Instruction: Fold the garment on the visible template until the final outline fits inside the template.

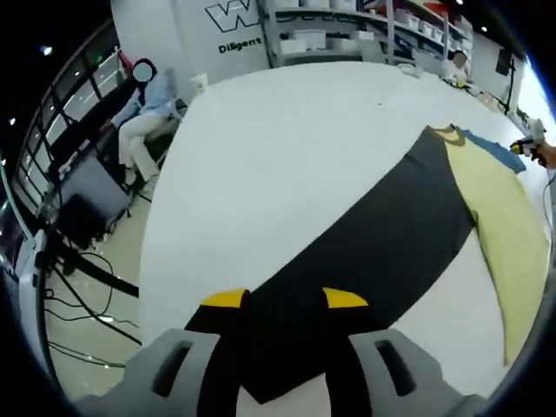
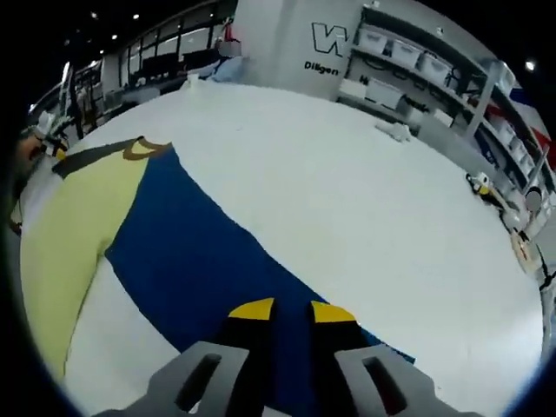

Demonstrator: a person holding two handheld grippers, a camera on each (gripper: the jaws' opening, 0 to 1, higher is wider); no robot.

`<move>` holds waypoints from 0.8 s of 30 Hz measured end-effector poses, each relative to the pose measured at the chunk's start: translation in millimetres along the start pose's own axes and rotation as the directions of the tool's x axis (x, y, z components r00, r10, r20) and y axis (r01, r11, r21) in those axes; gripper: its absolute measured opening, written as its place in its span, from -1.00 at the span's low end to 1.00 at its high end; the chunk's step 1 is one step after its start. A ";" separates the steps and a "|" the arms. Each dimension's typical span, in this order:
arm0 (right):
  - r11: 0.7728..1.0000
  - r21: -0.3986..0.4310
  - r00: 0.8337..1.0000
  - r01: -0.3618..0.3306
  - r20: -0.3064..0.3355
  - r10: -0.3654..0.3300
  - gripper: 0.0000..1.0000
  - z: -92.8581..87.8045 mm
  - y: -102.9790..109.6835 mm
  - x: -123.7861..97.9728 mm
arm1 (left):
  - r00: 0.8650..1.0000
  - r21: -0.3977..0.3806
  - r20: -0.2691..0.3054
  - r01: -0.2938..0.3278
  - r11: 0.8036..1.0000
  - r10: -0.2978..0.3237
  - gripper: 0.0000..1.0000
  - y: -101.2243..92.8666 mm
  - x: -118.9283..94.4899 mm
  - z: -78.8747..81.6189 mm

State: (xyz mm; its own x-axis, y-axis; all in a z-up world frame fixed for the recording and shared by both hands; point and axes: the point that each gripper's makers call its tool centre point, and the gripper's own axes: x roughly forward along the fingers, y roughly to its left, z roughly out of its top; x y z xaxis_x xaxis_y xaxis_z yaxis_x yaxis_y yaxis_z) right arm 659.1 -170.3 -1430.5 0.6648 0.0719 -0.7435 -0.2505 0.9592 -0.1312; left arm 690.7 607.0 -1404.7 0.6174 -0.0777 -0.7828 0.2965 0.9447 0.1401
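A colour-block garment lies flat on the white table (image 1: 287, 139): yellow body (image 1: 504, 217), black sleeve (image 1: 373, 234), blue sleeve (image 1: 493, 153), brown collar (image 1: 446, 131). My left gripper (image 1: 285, 300) is open low over the black sleeve's end, with the fabric between its yellow-tipped jaws. In the right gripper view the blue sleeve (image 2: 200, 252) runs from the collar (image 2: 143, 148) and the yellow body (image 2: 74, 226) down between the jaws of my right gripper (image 2: 293, 310), open with a narrower gap. Each gripper appears small at the far sleeve end in the other's view: right gripper (image 1: 530, 146), left gripper (image 2: 39, 139).
A person (image 1: 146, 109) sits beyond the table's left edge, near a dark cart (image 1: 87, 204) and floor cables (image 1: 78, 295). Shelves with bins (image 2: 417, 61) line the back wall. Small items (image 2: 480, 183) and a white scrap (image 2: 395, 130) lie on the far table.
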 end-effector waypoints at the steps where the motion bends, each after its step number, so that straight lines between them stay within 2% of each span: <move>1: 1.000 0.010 1.000 0.003 0.001 -0.003 -0.81 -4.0 -1.8 -1.1 | 1.000 0.001 0.003 0.003 1.000 -0.003 -0.32 -2.0 -0.4 0.8; 4: 1.000 0.012 0.999 0.027 -0.038 -0.027 -0.83 -23.0 -7.9 -4.1 | 1.000 0.007 -0.002 0.019 1.000 -0.019 -0.31 -8.5 1.8 -0.6; 5: 0.995 0.090 0.999 0.033 -0.006 -0.033 -0.81 -22.0 -8.1 -5.2 | 1.000 0.011 -0.010 0.022 1.000 -0.022 -0.31 -10.0 2.8 -2.4; 9: 0.996 0.054 0.997 0.069 -0.036 -0.068 -0.88 -30.2 -24.6 -5.6 | 0.999 0.010 -0.040 0.030 0.999 -0.030 -0.32 -14.4 7.1 -11.9; 13: 0.991 0.095 0.995 0.090 -0.041 -0.087 -0.88 -35.0 -35.0 -6.4 | 0.996 0.006 -0.085 0.039 0.999 -0.038 -0.37 -16.8 12.0 -27.6; 14: 0.991 0.097 0.995 0.091 -0.041 -0.087 -0.86 -34.3 -34.5 -8.0 | 0.994 -0.009 -0.038 0.101 0.995 -0.101 -0.39 -26.7 13.8 -23.1; 15: 0.991 0.092 0.995 0.097 -0.045 -0.093 -0.86 -34.5 -37.2 -7.1 | 0.997 -0.057 -0.059 0.051 0.997 -0.054 -0.38 -17.7 9.9 -27.0; 18: 0.991 0.086 0.994 0.100 -0.053 -0.096 -0.91 -35.5 -41.3 -7.3 | 0.996 -0.031 -0.062 0.056 0.998 -0.058 -0.36 -19.3 8.7 -25.4; 20: 0.990 0.098 0.994 0.105 -0.052 -0.101 -0.91 -36.2 -44.3 -8.2 | 0.996 -0.040 -0.068 0.053 0.998 -0.056 -0.33 -16.7 10.4 -26.0; 23: 0.981 0.150 0.991 0.125 -0.070 -0.116 -0.89 -37.6 -49.3 -10.9 | 0.996 -0.049 -0.072 0.048 0.998 -0.051 -0.29 -14.5 10.7 -26.3; 24: 0.986 0.106 0.989 0.128 -0.092 -0.119 -0.88 -38.7 -50.7 -13.5 | 0.996 -0.046 -0.073 0.046 0.998 -0.050 -0.29 -14.3 10.6 -26.5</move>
State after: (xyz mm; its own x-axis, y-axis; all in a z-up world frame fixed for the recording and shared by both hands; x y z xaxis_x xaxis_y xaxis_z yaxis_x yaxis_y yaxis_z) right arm 635.6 -230.5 -1439.2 0.6225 -0.0679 -0.7797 -0.0871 0.9840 -0.1553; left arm 673.6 601.2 -1431.1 0.5470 -0.1010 -0.8310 0.2907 0.9538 0.0755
